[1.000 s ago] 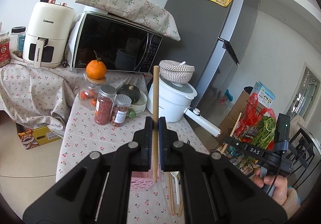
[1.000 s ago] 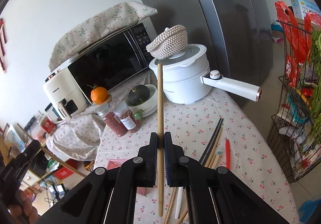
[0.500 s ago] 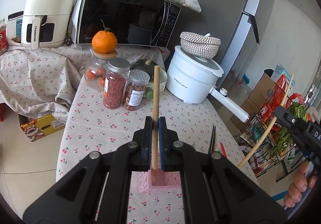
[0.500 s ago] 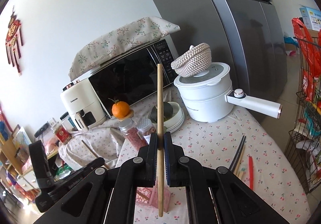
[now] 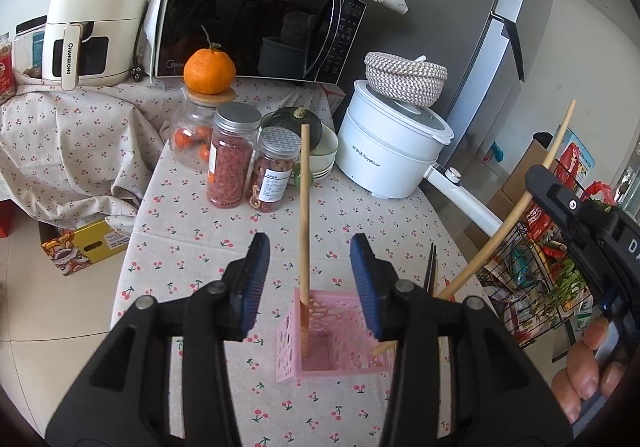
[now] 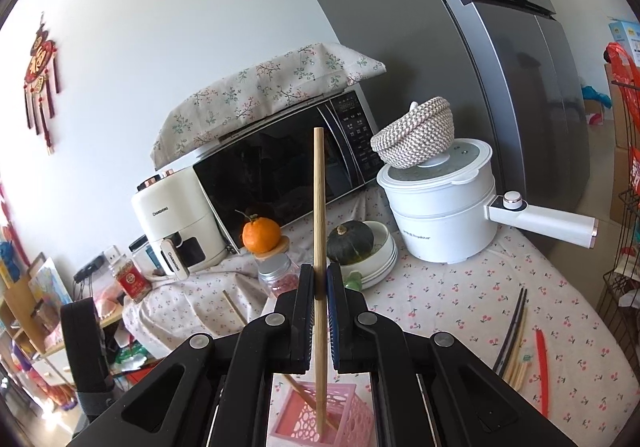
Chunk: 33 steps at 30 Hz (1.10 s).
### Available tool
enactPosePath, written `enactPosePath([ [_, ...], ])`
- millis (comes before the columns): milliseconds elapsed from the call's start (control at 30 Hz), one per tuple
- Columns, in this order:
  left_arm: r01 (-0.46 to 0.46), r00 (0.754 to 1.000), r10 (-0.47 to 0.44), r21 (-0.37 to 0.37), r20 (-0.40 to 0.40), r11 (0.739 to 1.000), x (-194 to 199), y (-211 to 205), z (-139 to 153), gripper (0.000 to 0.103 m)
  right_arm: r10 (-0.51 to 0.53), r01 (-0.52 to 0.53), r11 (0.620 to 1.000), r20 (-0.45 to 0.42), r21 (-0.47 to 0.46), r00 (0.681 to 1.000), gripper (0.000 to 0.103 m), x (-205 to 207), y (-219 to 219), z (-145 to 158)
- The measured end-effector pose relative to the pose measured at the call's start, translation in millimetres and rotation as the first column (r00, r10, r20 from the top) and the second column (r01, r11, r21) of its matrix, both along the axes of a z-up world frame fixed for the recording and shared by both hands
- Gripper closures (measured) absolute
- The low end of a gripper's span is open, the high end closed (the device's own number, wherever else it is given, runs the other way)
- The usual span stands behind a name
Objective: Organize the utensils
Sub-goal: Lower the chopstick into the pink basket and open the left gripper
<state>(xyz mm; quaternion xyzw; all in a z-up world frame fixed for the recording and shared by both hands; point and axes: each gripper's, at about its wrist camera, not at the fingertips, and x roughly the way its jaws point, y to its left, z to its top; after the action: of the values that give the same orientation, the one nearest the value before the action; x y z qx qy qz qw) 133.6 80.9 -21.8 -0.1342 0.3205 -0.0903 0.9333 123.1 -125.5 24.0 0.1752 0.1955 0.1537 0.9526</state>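
Note:
A pink lattice utensil holder (image 5: 332, 331) stands on the cherry-print tablecloth. A wooden chopstick (image 5: 305, 207) stands in it, free between the open jaws of my left gripper (image 5: 306, 279). My right gripper (image 6: 320, 295) is shut on a second wooden chopstick (image 6: 319, 231), whose lower end dips into the holder (image 6: 320, 423). In the left wrist view that chopstick (image 5: 516, 207) slants in from the right. More chopsticks (image 6: 514, 339) and a red utensil (image 6: 541, 371) lie on the cloth.
Behind the holder stand two jars (image 5: 232, 155), a glass jar topped by an orange (image 5: 209, 71), a bowl with a dark squash (image 5: 298, 123), a white electric pot (image 5: 394, 151), a microwave (image 5: 256, 35) and an air fryer (image 5: 94, 11). A wire rack (image 5: 536, 275) stands at the right.
My left gripper has opened and let go of its chopstick, which now stands in the pink holder. My right gripper has brought its chopstick down into the holder.

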Motion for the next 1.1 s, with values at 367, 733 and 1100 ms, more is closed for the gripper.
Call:
enactPosePath([
  [367, -0.060, 0.987, 0.069, 0.071, -0.143, 0.996, 0, 12, -20, 0.023, 0.008, -0.017, 0.998, -0.161, -0.056, 0.987, 0.097, 31, 23, -51],
  [733, -0.043, 0.982, 0.060, 0.094, -0.182, 0.995, -6, 11, -24, 0.019, 0.056, -0.068, 0.997, -0.258, -0.037, 0.964, 0.060, 39, 15, -65],
  [1100, 0.053, 0.979, -0.027, 0.123, -0.203, 0.991, -29, -10, -20, 0.016, 0.012, -0.024, 0.999, -0.280, -0.040, 0.960, 0.025, 8, -49, -37],
])
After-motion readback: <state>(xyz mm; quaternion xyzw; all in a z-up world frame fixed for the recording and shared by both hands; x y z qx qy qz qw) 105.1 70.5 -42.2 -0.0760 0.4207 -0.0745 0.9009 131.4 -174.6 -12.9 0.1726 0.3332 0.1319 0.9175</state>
